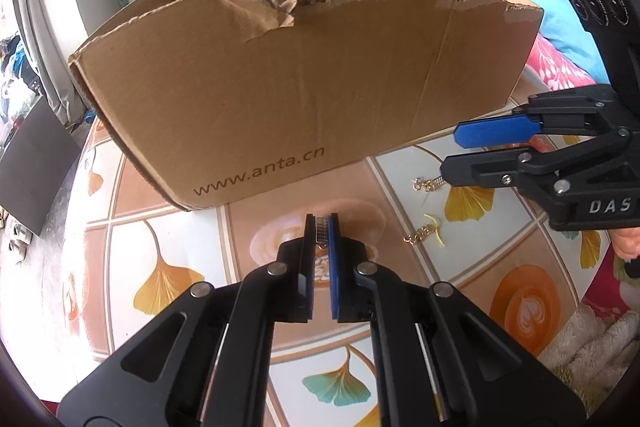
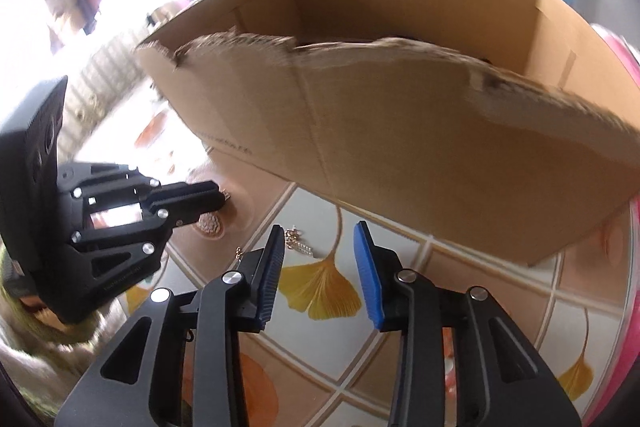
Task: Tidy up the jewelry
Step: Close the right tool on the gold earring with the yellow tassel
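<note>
While the left gripper (image 1: 322, 223) clamps a small ridged metal piece (image 1: 320, 227), right gripper (image 2: 320, 239) gapes empty, torn corrugated box (image 1: 304, 75) behind, gold chain (image 1: 420, 233) on glossy tablecloth (image 1: 168, 247).

Brown cardboard box (image 1: 304, 87), gold chains (image 1: 422, 233), tablecloth (image 1: 160, 239) with yellow ginkgo leaves, seemingly blue-padded black fingers (image 2: 368, 267)

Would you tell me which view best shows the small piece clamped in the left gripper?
The left wrist view: the small silvery piece sits sharp between the left gripper pads. The right wrist view shows only a blurred glint at that gripper's tip.
</note>
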Demonstrator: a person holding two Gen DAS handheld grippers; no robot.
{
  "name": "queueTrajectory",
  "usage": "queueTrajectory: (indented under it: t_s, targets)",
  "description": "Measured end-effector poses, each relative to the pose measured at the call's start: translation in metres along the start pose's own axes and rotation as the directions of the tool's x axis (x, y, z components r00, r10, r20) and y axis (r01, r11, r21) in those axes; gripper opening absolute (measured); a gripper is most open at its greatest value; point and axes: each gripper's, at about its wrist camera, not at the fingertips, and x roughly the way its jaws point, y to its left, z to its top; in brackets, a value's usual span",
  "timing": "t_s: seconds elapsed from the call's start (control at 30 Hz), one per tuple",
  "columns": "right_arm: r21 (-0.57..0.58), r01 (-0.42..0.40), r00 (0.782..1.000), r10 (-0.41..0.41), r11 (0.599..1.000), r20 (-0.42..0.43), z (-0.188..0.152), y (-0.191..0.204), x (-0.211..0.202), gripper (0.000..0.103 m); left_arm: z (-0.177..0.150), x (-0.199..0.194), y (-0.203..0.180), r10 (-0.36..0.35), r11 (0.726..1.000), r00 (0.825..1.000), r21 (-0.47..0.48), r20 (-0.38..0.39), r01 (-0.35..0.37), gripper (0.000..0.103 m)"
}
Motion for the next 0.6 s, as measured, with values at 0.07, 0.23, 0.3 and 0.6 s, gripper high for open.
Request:
queueTrajectory:
  t_s: [0.07,0.23,0.3,0.6]
  targets:
    - [-0.043,-0.003,1.0,0.002,0.999,-0.014,0.002,0.004,0.004,0.035,-0.002,-0.001,0.001,0.001,1.0,1.0,-0.003,0.0,-0.001,0.005]
    - [-0.1,0.005,0.999,-0.009,0.995,-0.047,0.005,0.011,0.014,0.03,-0.002,-0.002,0.004,0.003,1.0,1.0,-0.01,0.001,-0.003,0.005]
    - [-0.109,0.011,0.998,-0.017,0.994,-0.052,0.004,0.014,0.016,0.028,-0.005,-0.004,0.004,0.003,1.0,1.0,-0.013,0.002,-0.003,0.005]
    - [-0.118,0.041,0.998,-0.047,0.992,-0.046,0.002,0.018,0.013,0.005,-0.006,-0.005,0.005,0.004,1.0,1.0,-0.015,0.005,-0.004,0.005]
